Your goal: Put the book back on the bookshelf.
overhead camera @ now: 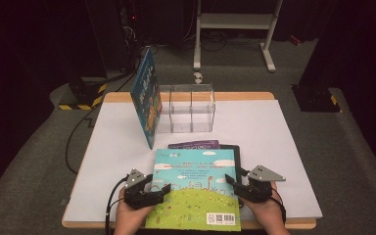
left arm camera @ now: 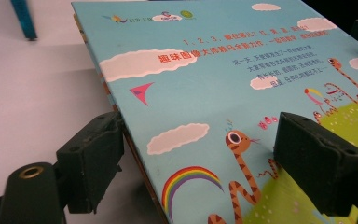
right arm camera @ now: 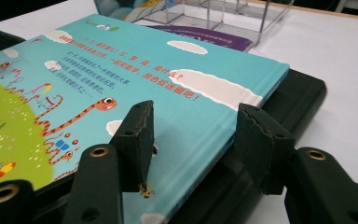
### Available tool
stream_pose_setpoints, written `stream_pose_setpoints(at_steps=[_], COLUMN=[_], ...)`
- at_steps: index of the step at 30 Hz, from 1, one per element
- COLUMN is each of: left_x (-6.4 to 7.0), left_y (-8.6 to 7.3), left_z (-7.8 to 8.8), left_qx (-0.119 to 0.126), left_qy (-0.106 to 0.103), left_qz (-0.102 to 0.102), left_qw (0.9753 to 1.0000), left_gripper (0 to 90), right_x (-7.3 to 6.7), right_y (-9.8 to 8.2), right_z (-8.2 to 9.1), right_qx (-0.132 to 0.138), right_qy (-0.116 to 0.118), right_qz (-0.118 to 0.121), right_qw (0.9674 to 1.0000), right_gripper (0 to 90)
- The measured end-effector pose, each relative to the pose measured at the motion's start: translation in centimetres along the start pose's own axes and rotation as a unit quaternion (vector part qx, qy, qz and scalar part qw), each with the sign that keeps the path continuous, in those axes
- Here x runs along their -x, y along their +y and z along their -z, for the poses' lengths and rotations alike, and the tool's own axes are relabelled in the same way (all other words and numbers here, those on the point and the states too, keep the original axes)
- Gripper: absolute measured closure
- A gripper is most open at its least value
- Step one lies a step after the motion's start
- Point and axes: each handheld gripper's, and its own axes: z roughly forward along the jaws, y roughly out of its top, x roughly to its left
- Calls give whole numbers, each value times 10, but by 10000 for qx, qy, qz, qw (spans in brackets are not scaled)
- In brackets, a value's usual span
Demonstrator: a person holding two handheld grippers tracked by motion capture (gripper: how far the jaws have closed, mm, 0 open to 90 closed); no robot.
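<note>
both hands enter from the bottom edge of the high view, wrists low near the table's front edge, each gripping a tong tool angled inward toward the other. left gripper (overhead camera: pixel 152 188) sits at the left edge of the picture book (overhead camera: pixel 196 188); its own view has one jaw outside the book's left edge over bare table and the other jaw over the cover near the snake drawing. jaws spread, straddling that edge; no pinch visible. right gripper (overhead camera: pixel 235 182) sits at the book's right edge; in its own view one jaw rests over the cover and the other stands just off the spine side, above a black tablet (right arm camera: pixel 303 93) lying under the book. jaws spread either side of the edge; cannot tell whether the pads press on it.

the book lies flat, blue-and-green cover up, at the front middle of the white table (overhead camera: pixel 284 142), on top of the tablet and a purple book (overhead camera: pixel 196 144). behind them stands a clear rack (overhead camera: pixel 188 110), with a blue book (overhead camera: pixel 146 98) upright, leaning against its left side.
</note>
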Motion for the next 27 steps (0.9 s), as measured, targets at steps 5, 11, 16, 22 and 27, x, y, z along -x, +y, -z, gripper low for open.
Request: stream_pose_setpoints(at_steps=[5,11,16,22,27], left_x=[8,17,15,12,14], left_y=[2,2,0,-3,-4], left_z=[-10,-20,-19,-9,-7], left_qx=[-104,-100,3,-24,-28], left_qy=[-41,-128,-244,-371,-332], left_qz=[-116,-148,-125,-200,-256], left_qw=[9999,9998,9996,9991,9991], left_gripper=[162,162,168,200,206], right_x=[9,19,21,21,15], right_y=[-1,-4,-6,-10,-11], right_z=[4,9,10,11,12], right_qx=[-17,12,64,16,-136], right_qy=[-136,-316,-356,-152,47], right_qz=[-112,-244,-400,-755,-834], right_qw=[9998,9992,9985,9970,9964], right_gripper=[473,473,441,311,255])
